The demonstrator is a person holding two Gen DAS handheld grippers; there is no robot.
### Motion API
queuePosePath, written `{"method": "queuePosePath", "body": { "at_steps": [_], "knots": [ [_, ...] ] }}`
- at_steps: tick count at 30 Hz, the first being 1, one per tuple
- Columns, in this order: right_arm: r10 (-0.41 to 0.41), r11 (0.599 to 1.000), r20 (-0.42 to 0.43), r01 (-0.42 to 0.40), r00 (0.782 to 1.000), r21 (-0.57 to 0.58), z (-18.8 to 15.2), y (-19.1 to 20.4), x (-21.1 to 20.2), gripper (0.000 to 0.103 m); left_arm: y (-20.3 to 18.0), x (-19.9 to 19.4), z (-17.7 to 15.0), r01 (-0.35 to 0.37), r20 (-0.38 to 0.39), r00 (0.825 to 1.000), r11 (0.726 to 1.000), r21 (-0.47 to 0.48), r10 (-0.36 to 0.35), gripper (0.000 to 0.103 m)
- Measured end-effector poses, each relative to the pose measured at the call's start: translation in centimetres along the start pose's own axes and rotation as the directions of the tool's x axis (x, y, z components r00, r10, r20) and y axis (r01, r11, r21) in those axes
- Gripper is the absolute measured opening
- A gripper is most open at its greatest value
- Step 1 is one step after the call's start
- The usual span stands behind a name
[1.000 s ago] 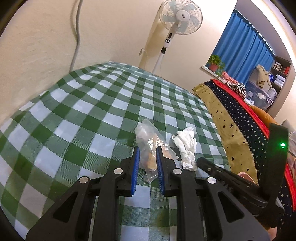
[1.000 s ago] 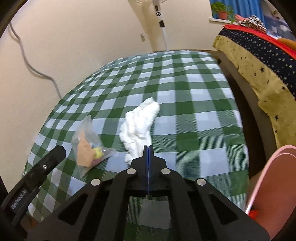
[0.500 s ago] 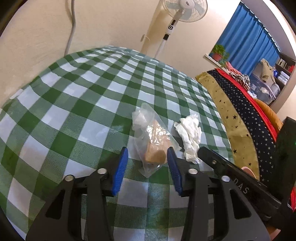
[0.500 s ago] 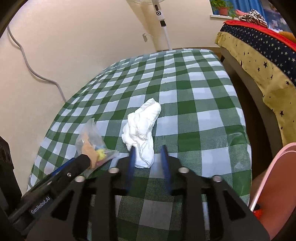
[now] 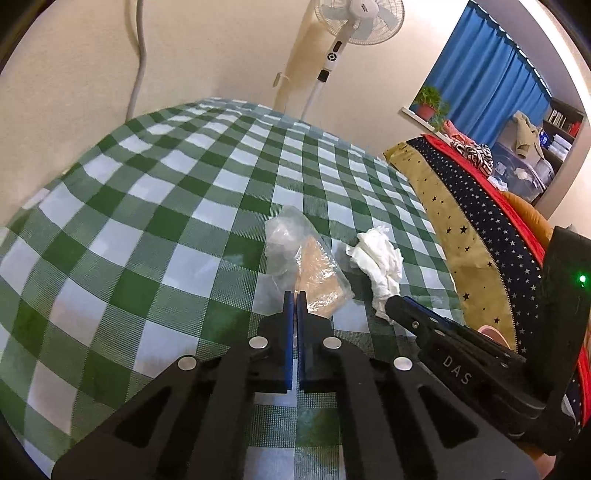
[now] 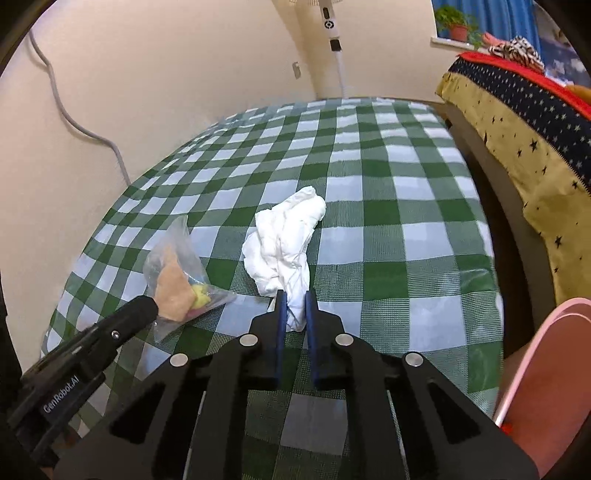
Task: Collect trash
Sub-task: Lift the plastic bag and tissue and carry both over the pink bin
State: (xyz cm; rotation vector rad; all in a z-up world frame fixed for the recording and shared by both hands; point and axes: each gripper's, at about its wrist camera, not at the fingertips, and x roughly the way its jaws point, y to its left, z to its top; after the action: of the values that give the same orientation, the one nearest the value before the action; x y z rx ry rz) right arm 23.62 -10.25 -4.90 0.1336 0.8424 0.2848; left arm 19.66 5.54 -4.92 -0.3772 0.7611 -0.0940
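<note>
A clear plastic bag with tan and yellow scraps inside lies on the green-checked tablecloth. My left gripper is shut on the bag's near edge. A crumpled white tissue lies just right of the bag. My right gripper is shut on the tissue's near end. The bag also shows in the right wrist view, with the left gripper's tip touching it. The tissue shows in the left wrist view with the right gripper's finger at its near end.
A pink bin rim sits at the lower right beside the table. A bed with a starred blanket runs along the right. A standing fan and a wall cable are behind the table.
Both grippers opened half a second ago and have now closed: the left on the plastic bag, the right on the tissue. Both moved slightly forward.
</note>
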Motion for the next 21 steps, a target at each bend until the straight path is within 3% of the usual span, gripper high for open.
{"method": "queuePosePath", "body": {
  "at_steps": [8, 21],
  "knots": [
    [-0.046, 0.999, 0.058, 0.045, 0.997, 0.023, -0.1, -1.0, -3.8, 0.01, -0.4, -2.1, 0.3, 0.011, 0.028, 1.0, 1.0, 0.023, -0.012, 0.0],
    [-0.052, 0.999, 0.137, 0.051, 0.989, 0.009, -0.5, -0.6, -11.6, 0.01, -1.3, -8.4, -0.1, 0.02, 0.087, 0.996, 0.997, 0.079, -0.027, 0.0]
  ]
}}
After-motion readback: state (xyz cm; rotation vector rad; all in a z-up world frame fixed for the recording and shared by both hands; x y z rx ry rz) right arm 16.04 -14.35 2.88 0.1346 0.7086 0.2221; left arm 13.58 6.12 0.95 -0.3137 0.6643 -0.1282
